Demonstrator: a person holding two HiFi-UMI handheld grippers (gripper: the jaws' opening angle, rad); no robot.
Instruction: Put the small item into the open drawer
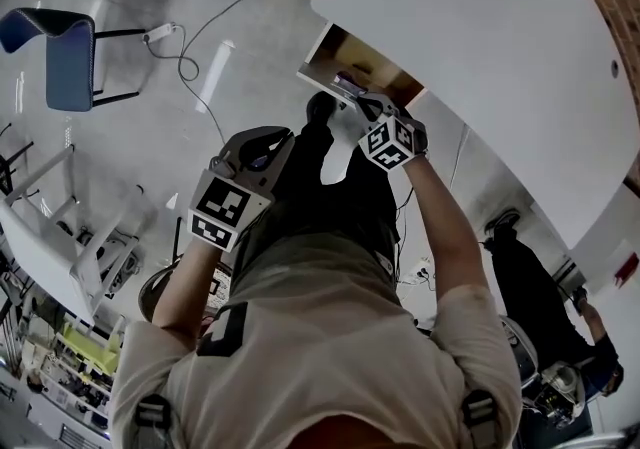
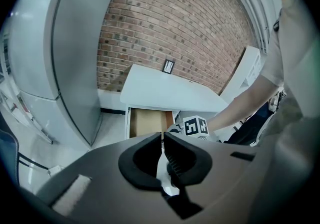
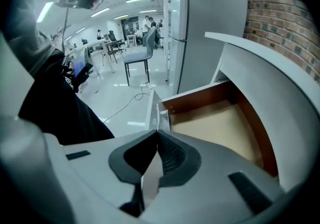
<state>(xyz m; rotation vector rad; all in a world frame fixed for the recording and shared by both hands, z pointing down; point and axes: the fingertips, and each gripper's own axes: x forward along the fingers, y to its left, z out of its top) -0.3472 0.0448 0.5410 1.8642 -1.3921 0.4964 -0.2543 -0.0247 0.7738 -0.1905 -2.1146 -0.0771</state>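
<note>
Workroom floor (image 1: 200, 127) lying pale beneath; white bench (image 1: 480, 57) overhanging the open drawer (image 3: 220, 123). Left claw (image 2: 163, 140) hanging back, pressed together on nothing. Right claw (image 3: 157, 135) pinching the small item (image 3: 163, 118) at its very tips, just over the drawer's front corner. Risk, as judged: item slipping from so slight a hold, or falling outside the front panel onto the floor if let go this far forward. Item appearing thin and flat, long axis continuing the claw's line, pointing down towards the drawer.

txt: none legible | wall sign (image 2: 169, 66): too small to read
</note>
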